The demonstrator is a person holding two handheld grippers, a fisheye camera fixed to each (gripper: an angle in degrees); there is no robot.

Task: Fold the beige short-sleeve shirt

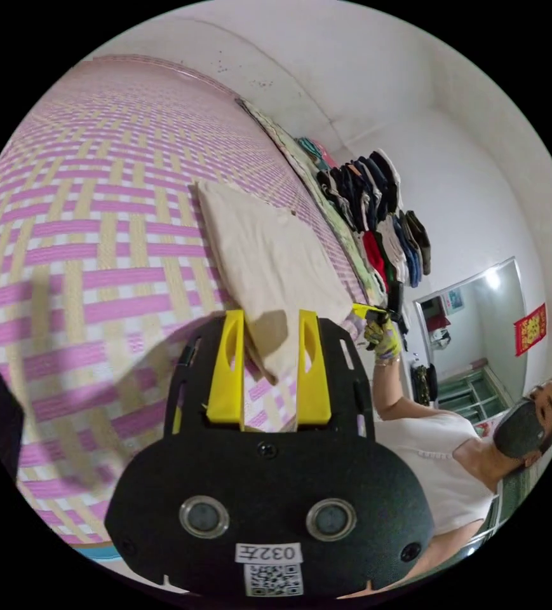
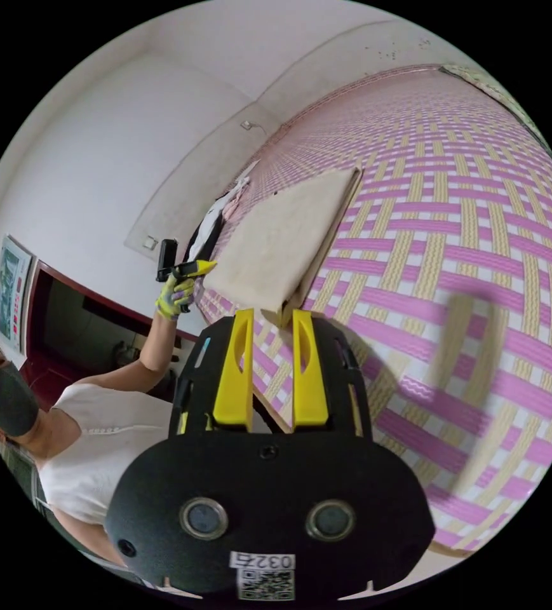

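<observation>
Folded shirt laid on the woven mat, a gripper placed at each of two corners.

The folded beige short-sleeve shirt (image 1: pixel 269 267) (image 2: pixel 285 238) is laid flat on the pink-and-tan woven mat (image 1: pixel 98 241) (image 2: pixel 466 241). In the left gripper view, the left gripper (image 1: pixel 269 346) is held with one shirt corner between its parted jaws, and the right gripper (image 1: pixel 372 312) is seen at the shirt's far corner, in a gloved hand (image 1: pixel 382 340). A row of hanging clothes (image 1: pixel 377 216) is ranged beyond the mat's far edge. In the right gripper view, the right gripper (image 2: pixel 272 343) is set just before a shirt corner.
</observation>
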